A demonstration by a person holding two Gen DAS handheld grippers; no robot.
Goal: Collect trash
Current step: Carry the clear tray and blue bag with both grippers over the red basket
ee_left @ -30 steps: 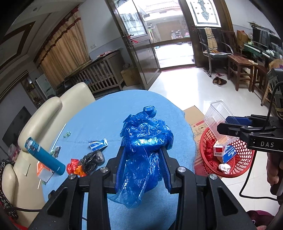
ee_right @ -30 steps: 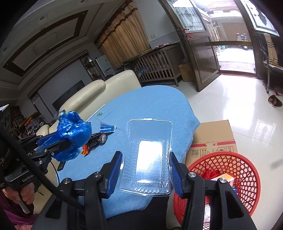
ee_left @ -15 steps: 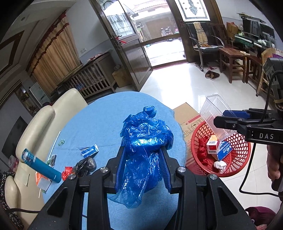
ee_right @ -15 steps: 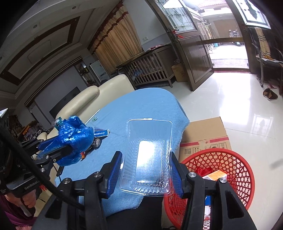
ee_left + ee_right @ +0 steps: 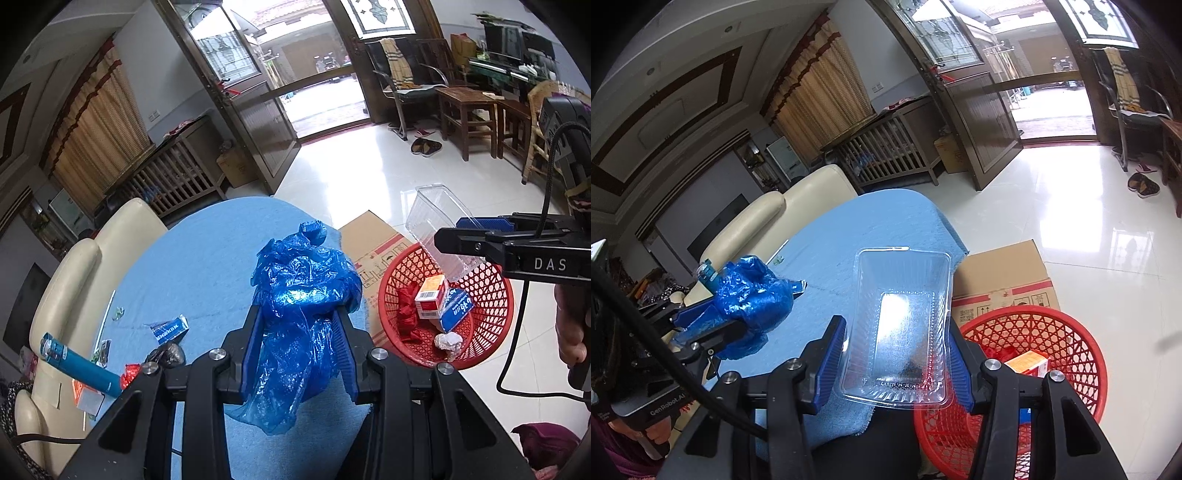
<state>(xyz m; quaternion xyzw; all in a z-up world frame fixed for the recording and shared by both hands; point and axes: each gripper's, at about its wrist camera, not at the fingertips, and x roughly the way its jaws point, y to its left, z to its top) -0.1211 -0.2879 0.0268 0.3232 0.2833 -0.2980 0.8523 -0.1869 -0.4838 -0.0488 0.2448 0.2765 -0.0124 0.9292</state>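
Daylight pours in through the open doorway [image 5: 317,92] at the far side, and the view beyond it is washed out white. The glossy tiled floor [image 5: 1100,229] throws back a broad glare. The ceiling [image 5: 676,92] on the left stays dim. Both fisheye views bend straight lines hard and darken to black corners. Everything near is sharp; the clear plastic tray [image 5: 901,325] carries a bright reflection.

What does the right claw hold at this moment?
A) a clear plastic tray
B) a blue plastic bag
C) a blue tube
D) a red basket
A: the right claw grips the clear tray between its blue pads, near the red basket; the blue bag is in the left claw.
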